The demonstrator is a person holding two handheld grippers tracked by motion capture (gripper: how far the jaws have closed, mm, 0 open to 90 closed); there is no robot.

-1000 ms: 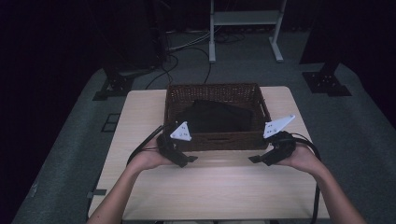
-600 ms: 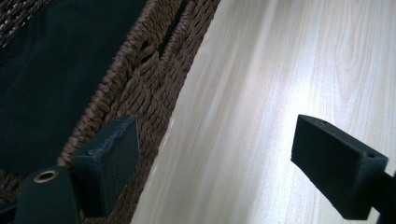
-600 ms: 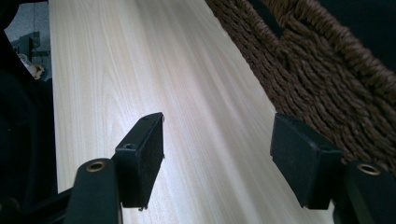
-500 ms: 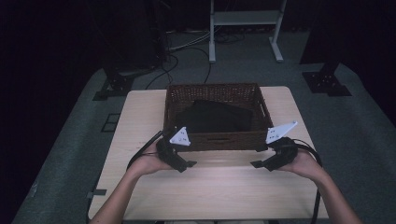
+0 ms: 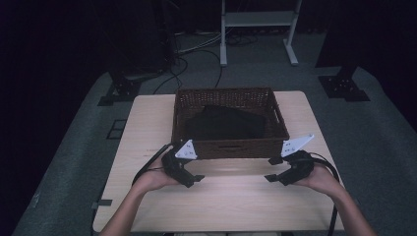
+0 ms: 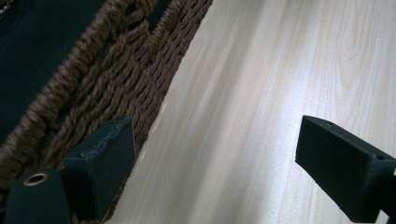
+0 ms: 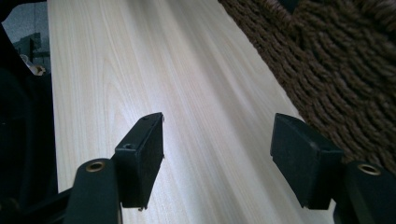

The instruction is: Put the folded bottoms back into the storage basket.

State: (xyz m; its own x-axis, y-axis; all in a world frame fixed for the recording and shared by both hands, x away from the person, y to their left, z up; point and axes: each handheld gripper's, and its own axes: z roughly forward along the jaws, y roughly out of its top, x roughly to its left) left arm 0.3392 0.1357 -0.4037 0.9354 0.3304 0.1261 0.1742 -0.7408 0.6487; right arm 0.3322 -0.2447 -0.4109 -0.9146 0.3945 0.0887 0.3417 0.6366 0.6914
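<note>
My left tongs (image 5: pixel 195 178) have just been opening, now wide, nothing between. Right tongs (image 5: pixel 272 169) wide, empty. Both on the near side of the basket (image 5: pixel 229 146), over the table (image 5: pixel 231 196).

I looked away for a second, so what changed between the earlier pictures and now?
Both hands drew back toward the person: the left gripper and right gripper left the basket's front wall. The left jaws have just been opening, nothing between them. Basket and dark cloth stayed put.
</note>
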